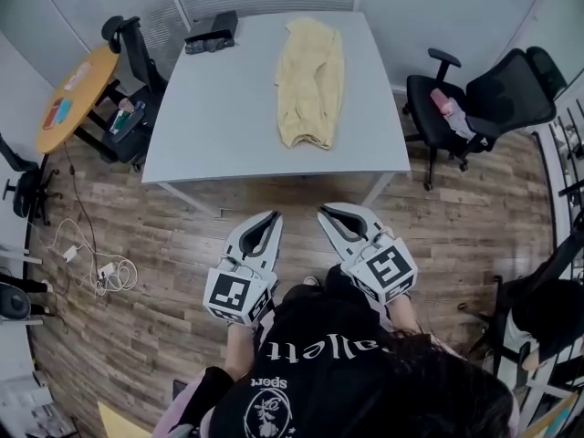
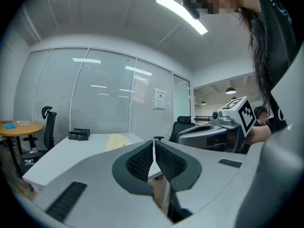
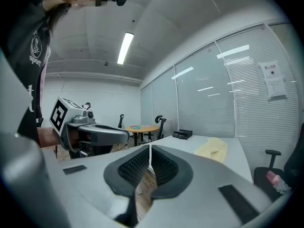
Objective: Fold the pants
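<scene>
Pale yellow pants lie lengthwise on the grey table, toward its right half; they also show far off as the pants and the pants. My left gripper and right gripper hover over the wooden floor in front of the table's near edge, side by side, well short of the pants. Both are shut with nothing between their tips. The left gripper view shows its jaws closed together; in the right gripper view its tips meet too.
A dark box sits at the table's far left corner. Black office chairs stand right of the table, another chair and a round wooden table to the left. Cables lie on the floor at left.
</scene>
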The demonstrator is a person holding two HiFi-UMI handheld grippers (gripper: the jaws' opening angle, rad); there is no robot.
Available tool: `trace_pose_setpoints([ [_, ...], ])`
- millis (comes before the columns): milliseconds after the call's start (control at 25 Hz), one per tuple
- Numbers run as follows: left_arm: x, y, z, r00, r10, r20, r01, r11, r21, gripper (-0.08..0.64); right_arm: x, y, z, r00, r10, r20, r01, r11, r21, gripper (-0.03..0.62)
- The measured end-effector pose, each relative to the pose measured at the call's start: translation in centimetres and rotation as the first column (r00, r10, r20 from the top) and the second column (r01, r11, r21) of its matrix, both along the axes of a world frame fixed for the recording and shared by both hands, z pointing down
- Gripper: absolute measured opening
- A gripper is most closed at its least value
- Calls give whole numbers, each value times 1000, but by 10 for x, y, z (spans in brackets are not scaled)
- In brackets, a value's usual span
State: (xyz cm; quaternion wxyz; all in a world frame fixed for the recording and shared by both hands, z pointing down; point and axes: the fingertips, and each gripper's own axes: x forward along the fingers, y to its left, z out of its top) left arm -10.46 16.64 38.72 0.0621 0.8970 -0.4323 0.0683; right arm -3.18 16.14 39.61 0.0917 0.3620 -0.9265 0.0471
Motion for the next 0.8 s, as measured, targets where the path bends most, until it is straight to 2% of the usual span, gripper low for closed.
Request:
trace_pose_setpoints([
  [240, 3, -11, 10, 1000, 29, -2, -29, 999, -28, 32, 5, -10, 8, 1000, 30, -7, -30, 999, -28, 29],
  [440, 1, -25, 15, 1000, 16, -7, -16, 999, -43, 32, 7, -21, 16, 999, 32, -12, -33, 998, -50, 29],
  [800, 9, -78, 22, 1000, -11, 14, 12, 998, -63, 32, 15, -82, 27, 1000, 0, 4, 0, 997, -79, 29],
])
